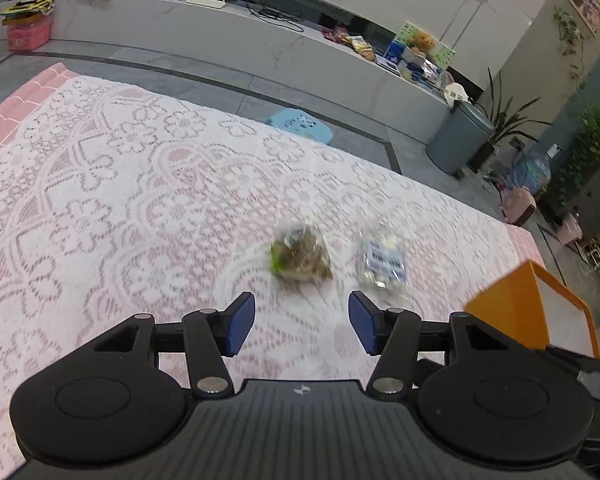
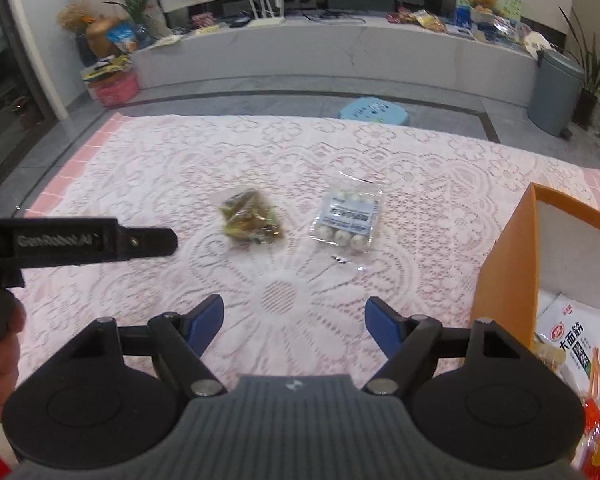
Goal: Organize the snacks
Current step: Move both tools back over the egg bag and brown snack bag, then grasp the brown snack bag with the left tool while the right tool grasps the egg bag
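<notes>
A clear bag of green-brown snacks [image 1: 301,256] [image 2: 251,218] lies on the lace-covered table. A clear pack of white balls with a blue label [image 1: 383,263] [image 2: 349,218] lies just to its right. An orange box [image 1: 534,308] [image 2: 508,264] stands at the right edge and holds snack packets [image 2: 580,354]. My left gripper [image 1: 302,322] is open and empty, just short of the green-brown bag. My right gripper [image 2: 295,322] is open and empty, nearer than both packs. The left gripper's body [image 2: 80,242] shows at the left of the right wrist view.
The table has a pink cloth under white lace [image 1: 120,184] [image 2: 180,168]. A blue stool [image 1: 300,124] [image 2: 374,111] stands beyond the far edge. A grey bin [image 1: 458,140] [image 2: 556,92] and plants stand at the right. A long low counter with clutter runs along the back wall.
</notes>
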